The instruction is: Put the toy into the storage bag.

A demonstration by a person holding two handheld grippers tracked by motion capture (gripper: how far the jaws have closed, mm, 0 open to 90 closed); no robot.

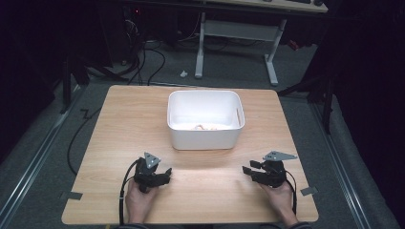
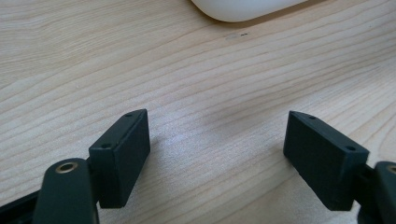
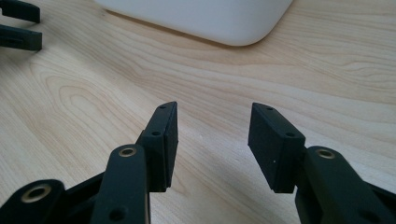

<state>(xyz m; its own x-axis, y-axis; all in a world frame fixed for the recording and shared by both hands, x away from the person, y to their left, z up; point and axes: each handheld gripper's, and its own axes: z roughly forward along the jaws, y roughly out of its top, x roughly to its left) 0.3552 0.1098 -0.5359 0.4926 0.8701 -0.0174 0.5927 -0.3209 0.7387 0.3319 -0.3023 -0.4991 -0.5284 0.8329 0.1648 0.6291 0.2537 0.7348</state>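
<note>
Both grippers sat low over the table (image 1: 119, 124) in my hands, the left gripper (image 1: 165, 175) near the front left and the right gripper (image 1: 249, 170) near the front right, well apart from each other. I held them there, I think, because it was a resting start: each pointed inward and forward toward the white tub (image 1: 205, 136) that stood in the middle of the table, a little toward the far edge. In the left gripper view the jaws stood wide apart with bare wood grain between them and nothing in them; the rounded bottom corner of the tub (image 2: 243, 11) showed just ahead. In the right gripper view the jaws were also parted, somewhat less widely, and empty, with the tub (image 3: 205, 21) ahead and the other gripper's jaw tips (image 3: 18, 28) off at the top left. Something pale lay in the bottom of the tub, too small for me to tell what it was. I judged the tub was set centrally so that either hand could reach it equally. I could read no brand, label or writing on the tub, the grippers or the table.
</note>
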